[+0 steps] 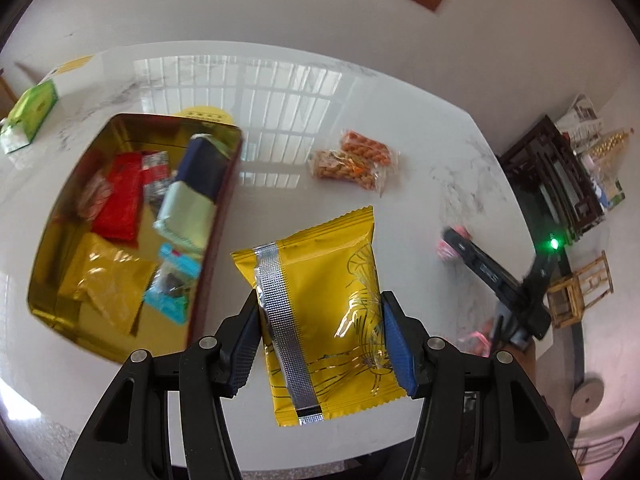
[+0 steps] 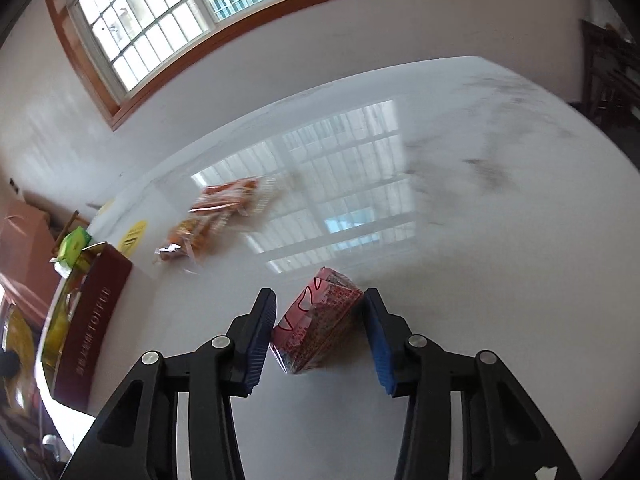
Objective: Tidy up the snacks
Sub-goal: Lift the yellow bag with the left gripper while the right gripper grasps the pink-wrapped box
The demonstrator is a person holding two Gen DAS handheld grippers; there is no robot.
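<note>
The left claw (image 1: pixel 320 344) pinches a light, crinkly, slippery yellow packet (image 1: pixel 320 312) by its side edges beside the tin (image 1: pixel 218 236), while the right claw (image 2: pixel 320 332) stands narrowly around a soft pink packet (image 2: pixel 316 324) mid-surface, contact unclear.

Left wrist view: open gold-lined rectangular tin (image 1: pixel 48 240) is motion-blurred, so print on the red, yellow, teal and navy packets inside can't be read. Small pink-wrapped snack (image 1: pixel 444 248) at far right is mostly hidden behind the other black gripper (image 1: pixel 450 242), smeared too. Black gripper frame cut off by bottom edge.

Right wrist view: two clear packets of orange twisted snacks (image 2: pixel 212 216) blurred; contents unclear. Same tin, dark red outside w/ gold lettering (image 2: pixel 90 328), cut by left edge, lettering too smeared to read. Print on red-and-pink wrapped packet (image 2: pixel 320 320) too small to read.
</note>
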